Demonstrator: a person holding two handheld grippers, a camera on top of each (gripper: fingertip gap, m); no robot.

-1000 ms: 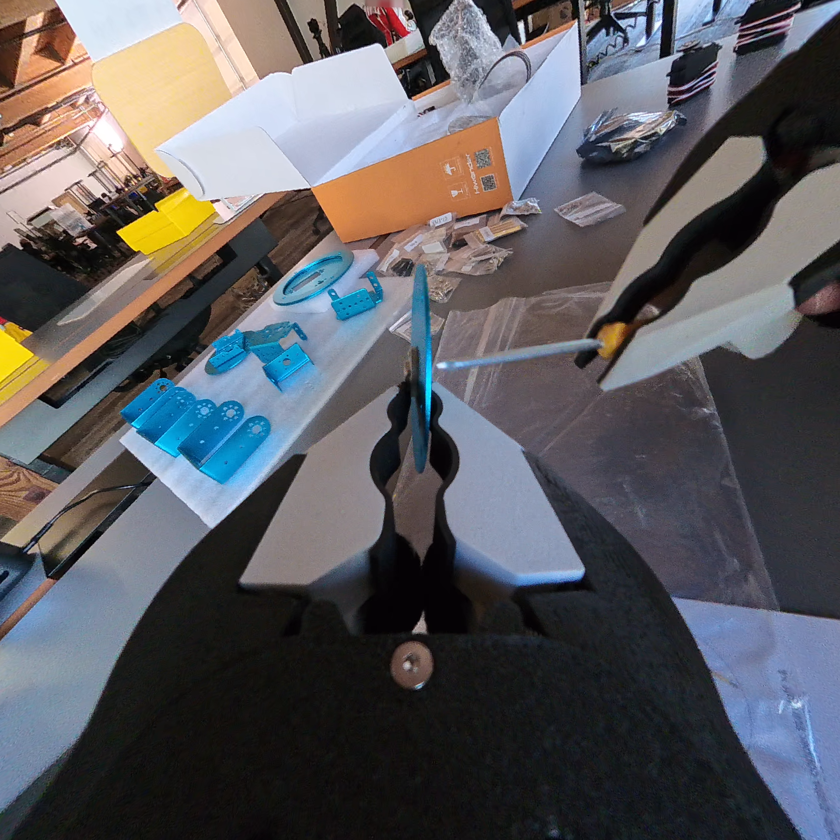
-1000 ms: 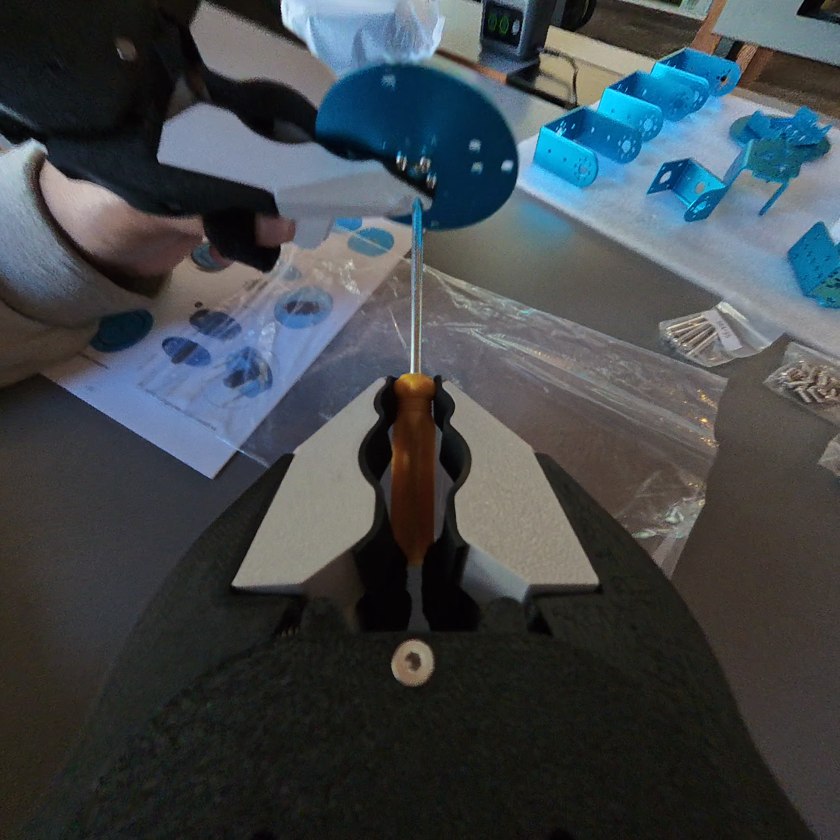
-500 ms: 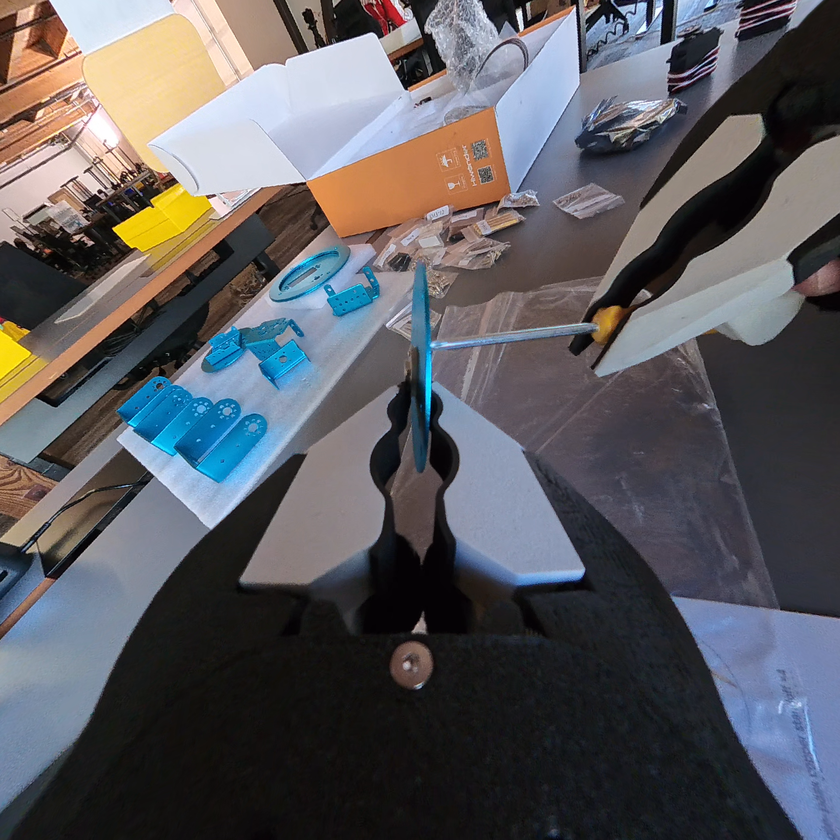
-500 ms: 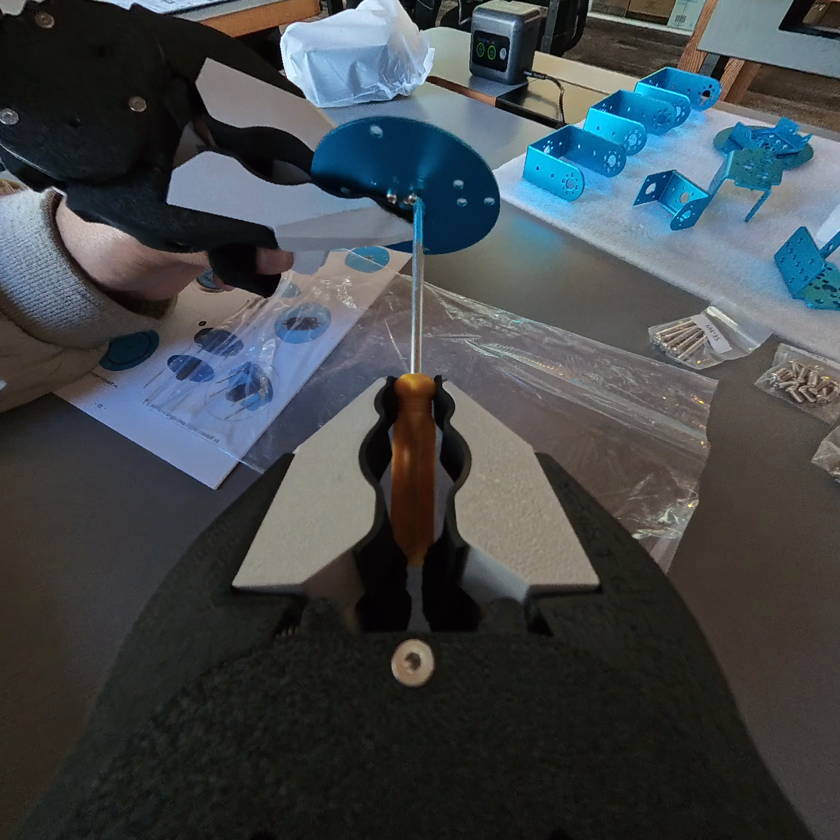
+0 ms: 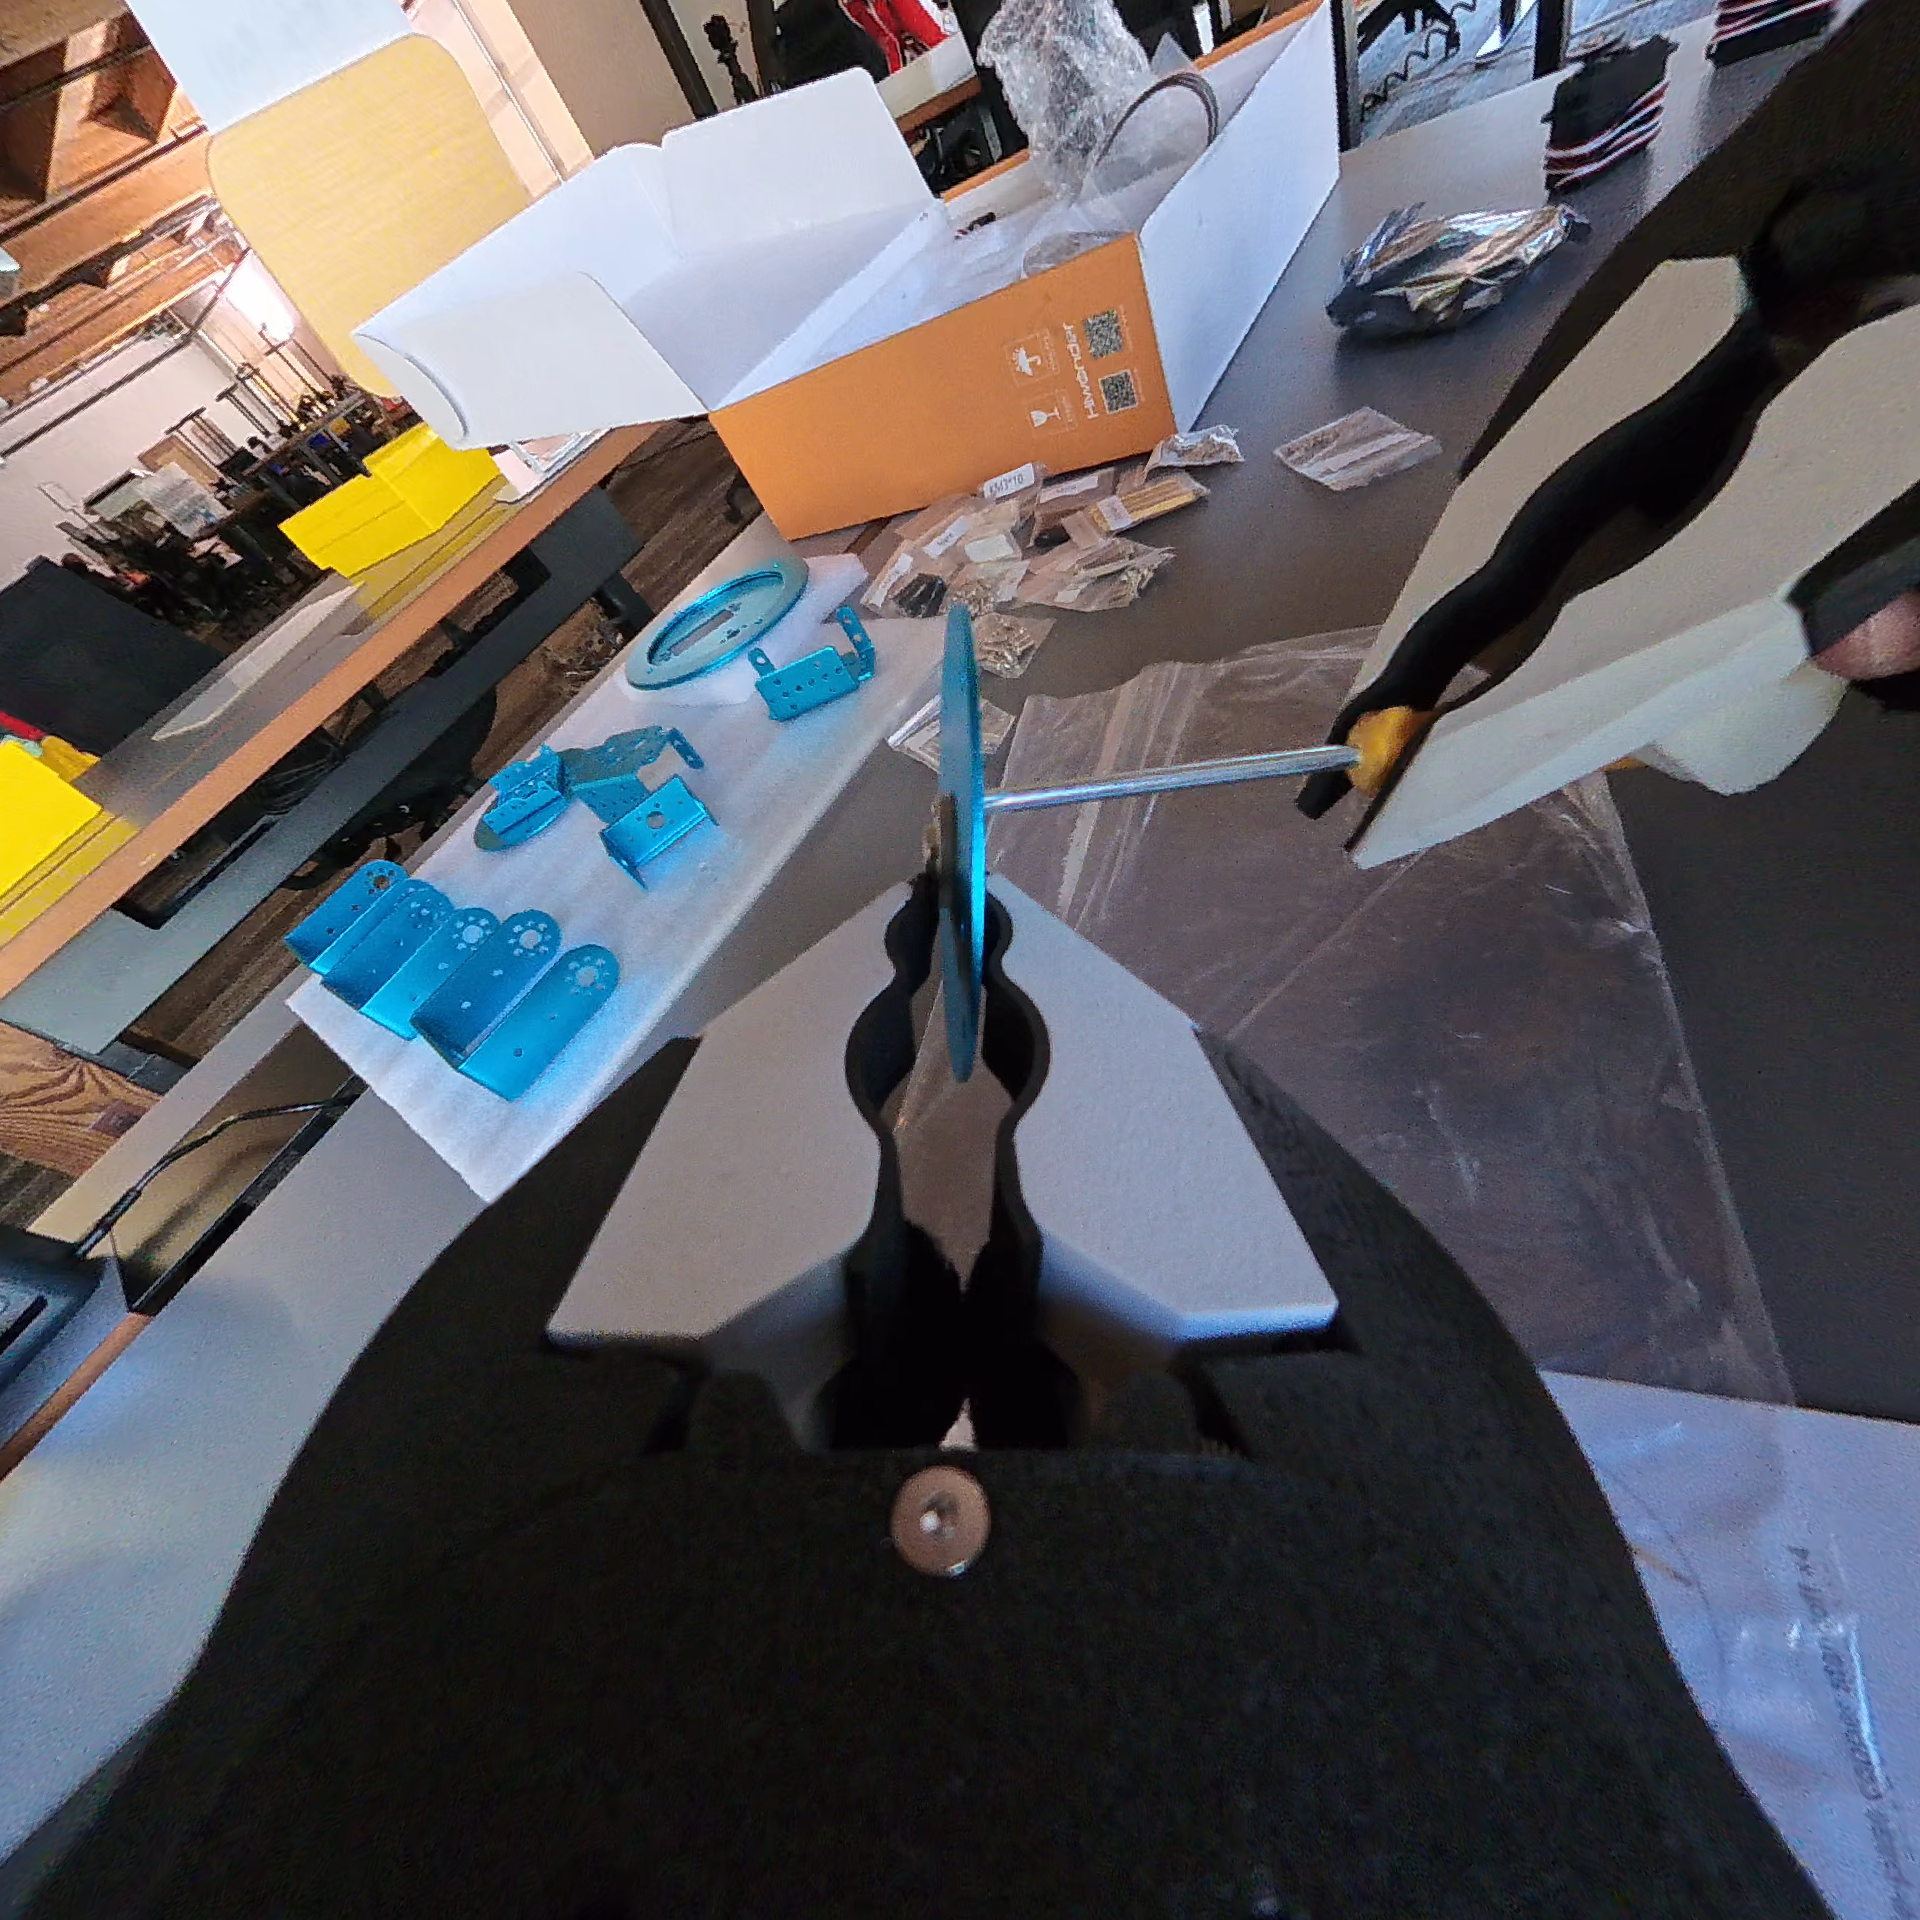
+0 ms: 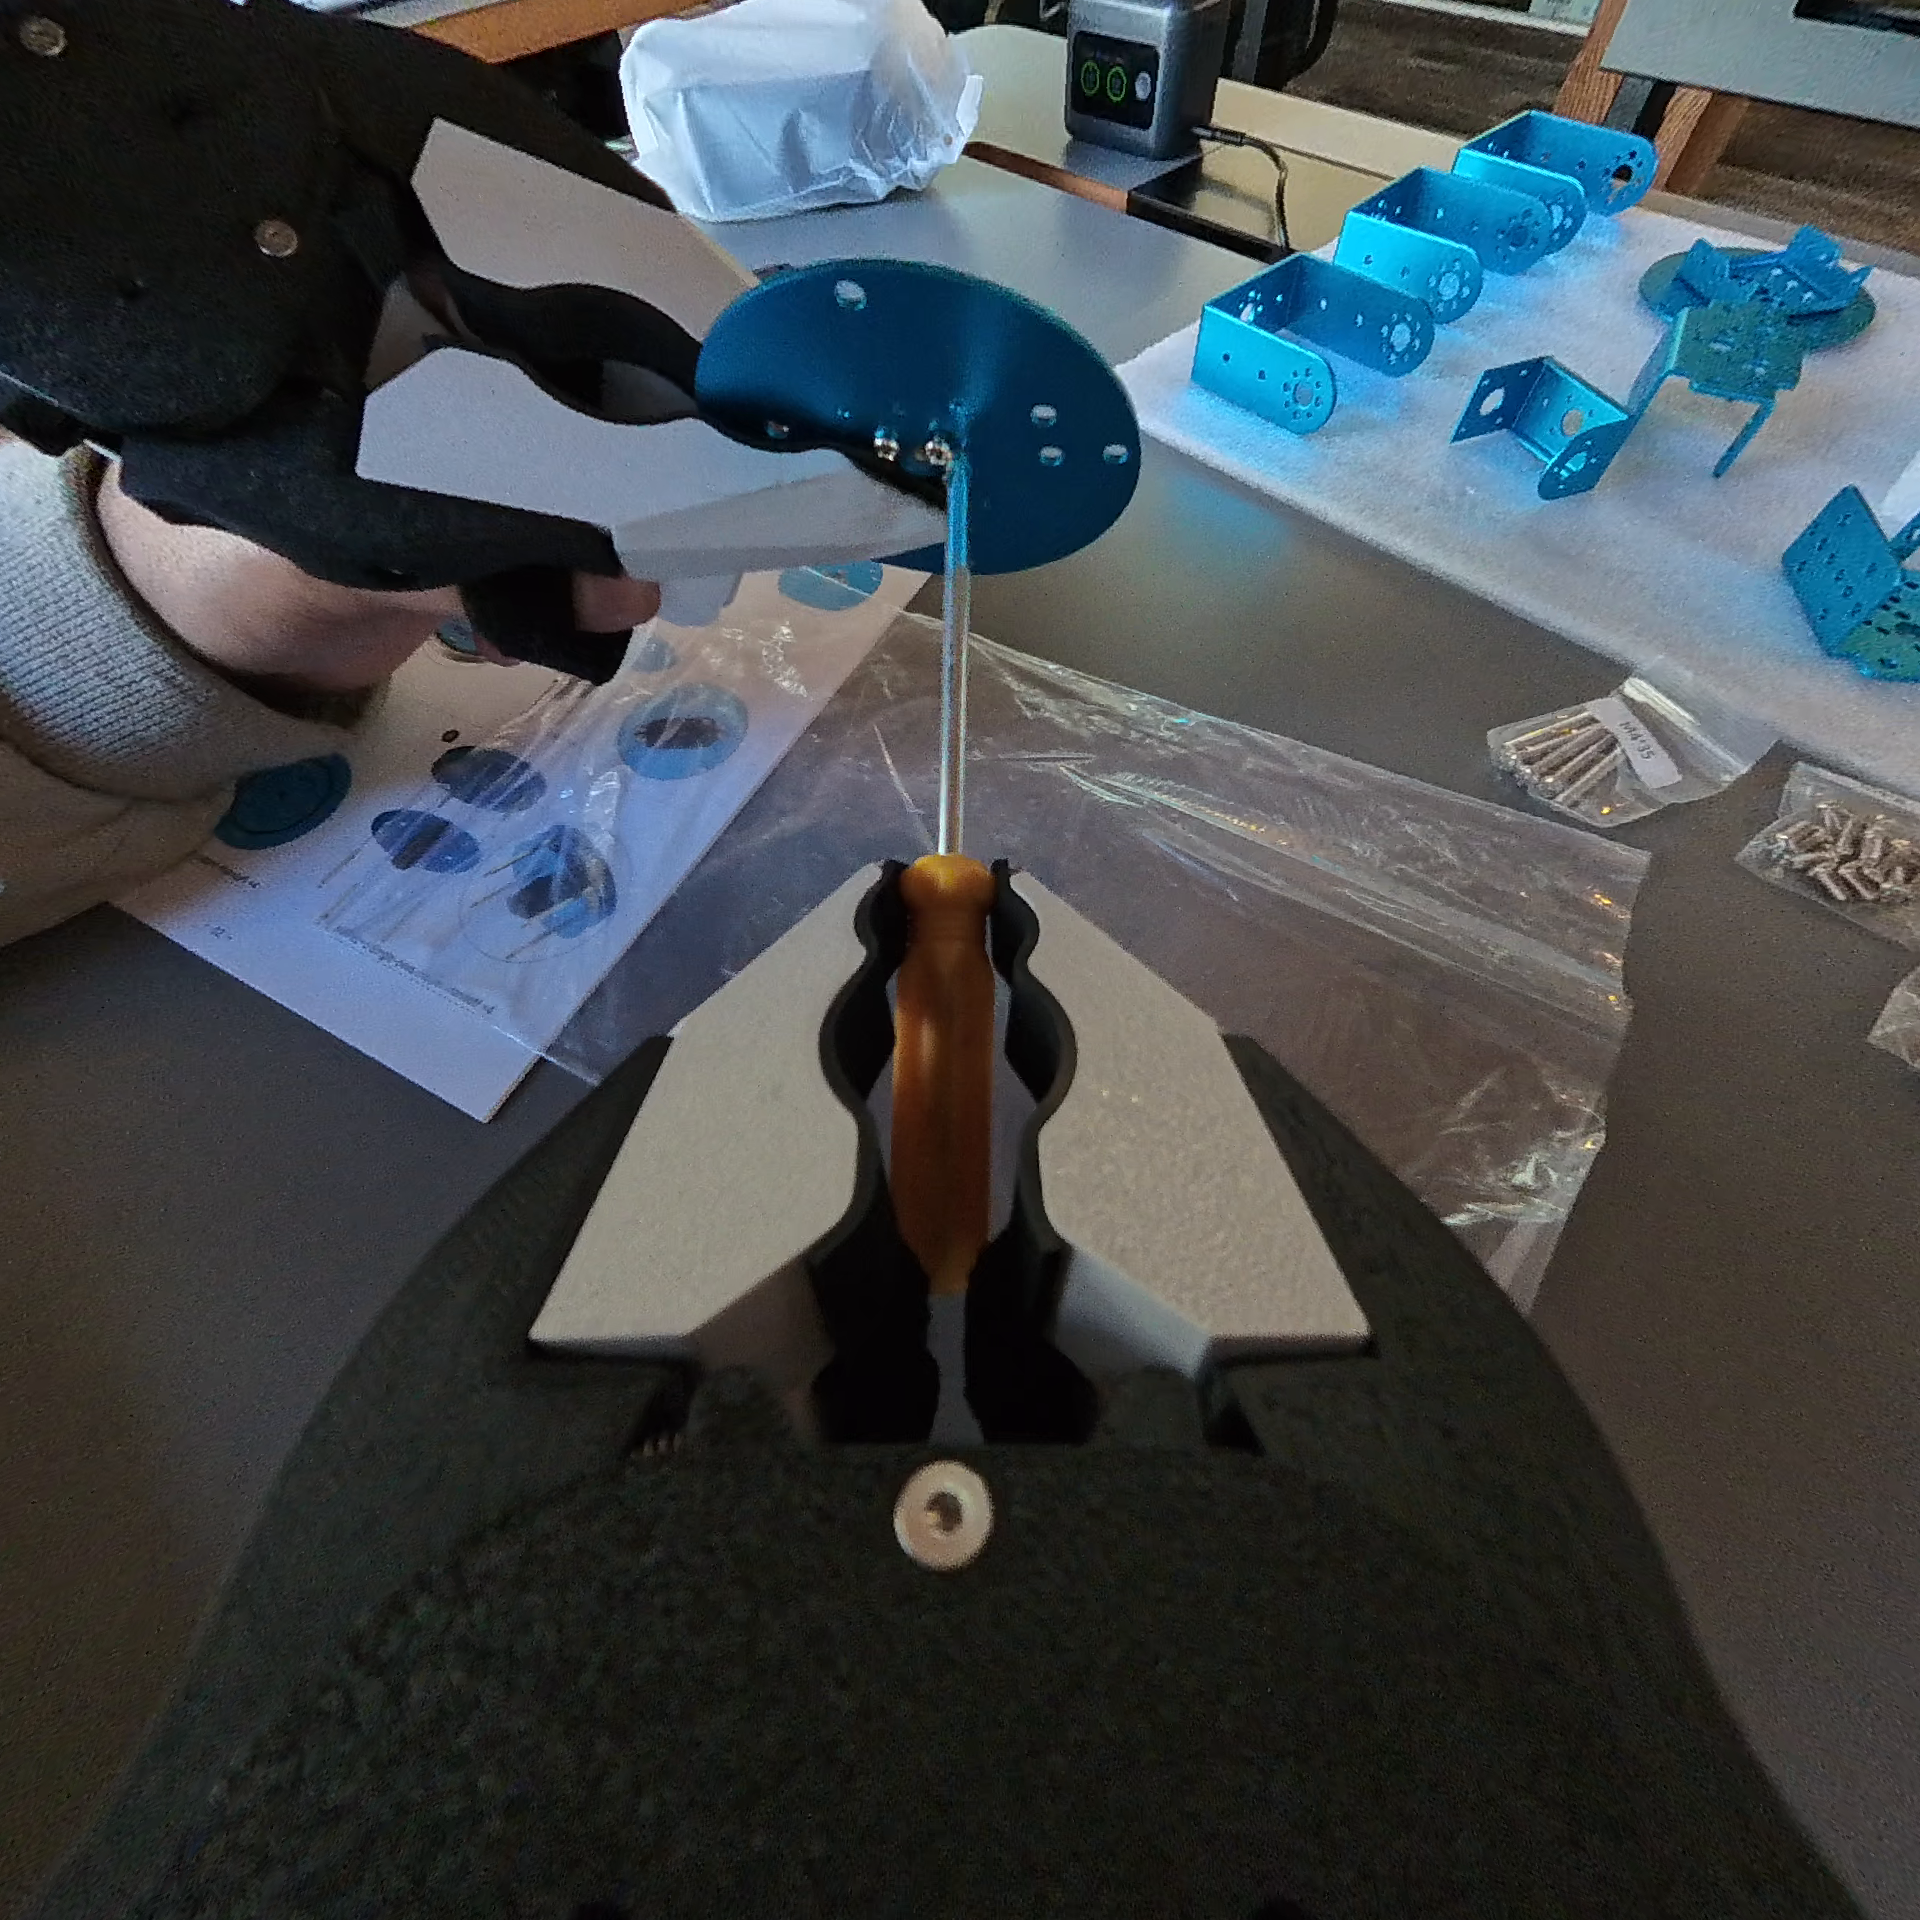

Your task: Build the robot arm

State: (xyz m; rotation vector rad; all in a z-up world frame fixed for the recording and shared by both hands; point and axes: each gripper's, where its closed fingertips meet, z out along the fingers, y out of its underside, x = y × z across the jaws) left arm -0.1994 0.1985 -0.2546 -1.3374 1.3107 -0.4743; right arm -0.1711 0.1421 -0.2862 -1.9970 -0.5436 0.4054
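Note:
My left gripper [image 5: 951, 894] is shut on a round blue metal disc [image 5: 961, 800], held edge-on above the table; the disc shows face-on in the right wrist view [image 6: 935, 384]. My right gripper [image 6: 943, 883] is shut on an orange-handled screwdriver [image 6: 938, 1060]. Its steel shaft [image 6: 954, 644] points at the disc and its tip sits on one of two small screws [image 6: 935, 452] near the disc's middle. In the left wrist view the screwdriver [image 5: 1164, 779] comes in from the right, held by the right gripper [image 5: 1351, 769].
A clear plastic bag [image 6: 1247, 883] and a printed instruction sheet [image 6: 468, 862] lie below the disc. Blue brackets [image 5: 457, 977] lie on white foam at left. Small screw bags [image 6: 1590, 758], an open orange and white box [image 5: 935, 384] and a person's hand [image 6: 260, 613] are nearby. Left tips to right tips: about 8 cm.
The disc and screwdriver have shifted a little; the screwdriver tip, below the disc's screws a second ago, now rests on one of them. Both grips are unchanged.

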